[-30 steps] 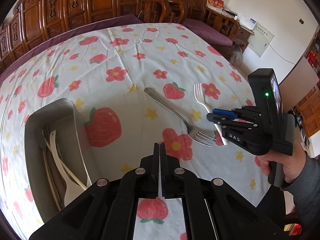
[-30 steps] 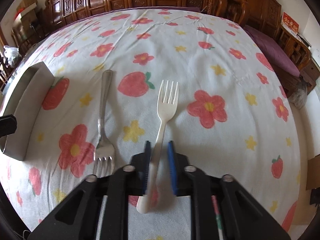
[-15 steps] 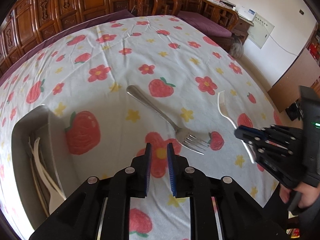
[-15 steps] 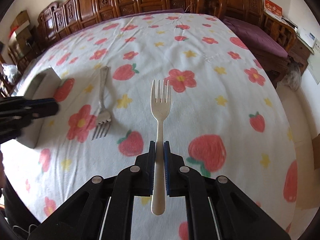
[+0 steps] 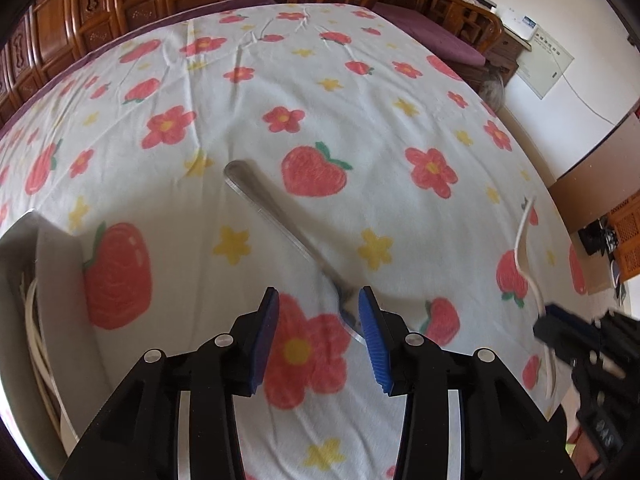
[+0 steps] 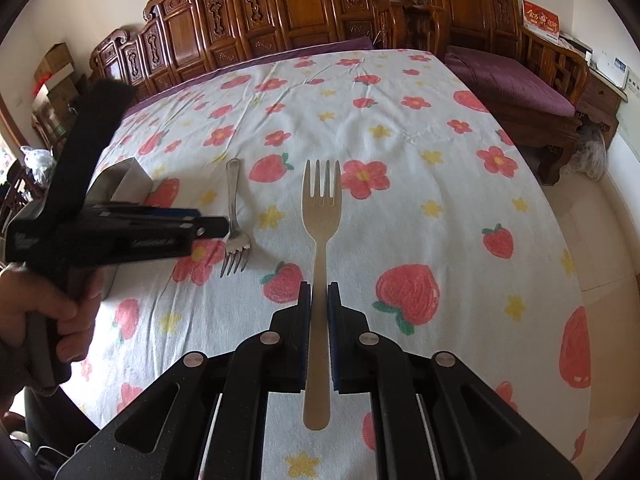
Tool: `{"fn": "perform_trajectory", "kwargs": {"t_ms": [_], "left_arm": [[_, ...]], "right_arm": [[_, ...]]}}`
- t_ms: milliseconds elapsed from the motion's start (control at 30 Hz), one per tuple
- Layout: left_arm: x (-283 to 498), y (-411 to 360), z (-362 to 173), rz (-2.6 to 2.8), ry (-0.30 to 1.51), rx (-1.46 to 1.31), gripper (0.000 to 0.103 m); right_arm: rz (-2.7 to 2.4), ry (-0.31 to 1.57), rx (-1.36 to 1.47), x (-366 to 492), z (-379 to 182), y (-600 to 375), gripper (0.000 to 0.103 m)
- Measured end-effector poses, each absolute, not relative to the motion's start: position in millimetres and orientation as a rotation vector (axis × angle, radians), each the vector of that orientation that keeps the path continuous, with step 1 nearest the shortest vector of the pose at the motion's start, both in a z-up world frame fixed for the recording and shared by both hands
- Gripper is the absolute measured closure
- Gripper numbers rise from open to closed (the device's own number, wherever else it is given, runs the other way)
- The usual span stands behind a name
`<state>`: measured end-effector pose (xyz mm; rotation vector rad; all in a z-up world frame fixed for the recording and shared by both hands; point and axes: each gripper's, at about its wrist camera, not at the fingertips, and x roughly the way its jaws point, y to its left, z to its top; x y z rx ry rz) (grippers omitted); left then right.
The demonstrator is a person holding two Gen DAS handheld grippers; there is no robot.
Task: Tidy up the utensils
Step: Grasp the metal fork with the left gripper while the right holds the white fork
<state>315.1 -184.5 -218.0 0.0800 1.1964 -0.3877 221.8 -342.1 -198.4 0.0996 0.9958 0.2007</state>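
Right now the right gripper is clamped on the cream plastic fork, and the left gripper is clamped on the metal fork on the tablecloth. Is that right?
Only the first half is right. The left gripper is open, its jaws having just been opening, with the metal fork lying free on the tablecloth, as the left wrist view shows. The right gripper does clamp the cream plastic fork.

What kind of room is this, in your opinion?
Probably a living or dining room in a home: carved wooden chairs stand behind a table with a strawberry-print tablecloth, and a wooden bench with a purple cushion stands beside it.
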Motion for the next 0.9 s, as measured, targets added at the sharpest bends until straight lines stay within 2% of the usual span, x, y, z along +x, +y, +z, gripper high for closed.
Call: {"fn": "perform_trajectory", "kwargs": {"t_ms": [433,533,600,767,900], "left_arm": [[333.4,-207.1,-229.6,-0.354,1.214,0.094,0.064],[333.1,-205.2,-230.1,-0.335,1.205,0.096,0.067],[332.6,-204.2,-230.3,-0.311,1.199,0.105,0.075],[330.9,-205.0,-231.0,-0.283,1.182,0.122,0.083],[331.9,-204.2,-230.8,-0.278,1.189,0.118,0.084]], "right_arm": [[0.191,1.021,0.11,221.2,-216.1,-353.8,0.094],[0.183,1.024,0.086,222.5,-215.7,-355.5,0.094],[0.176,1.028,0.097,223.3,-216.4,-360.6,0.094],[0.158,1.021,0.076,220.3,-215.7,-365.0,0.094],[0.165,1.023,0.07,219.0,-216.3,-364.1,0.094]]}}
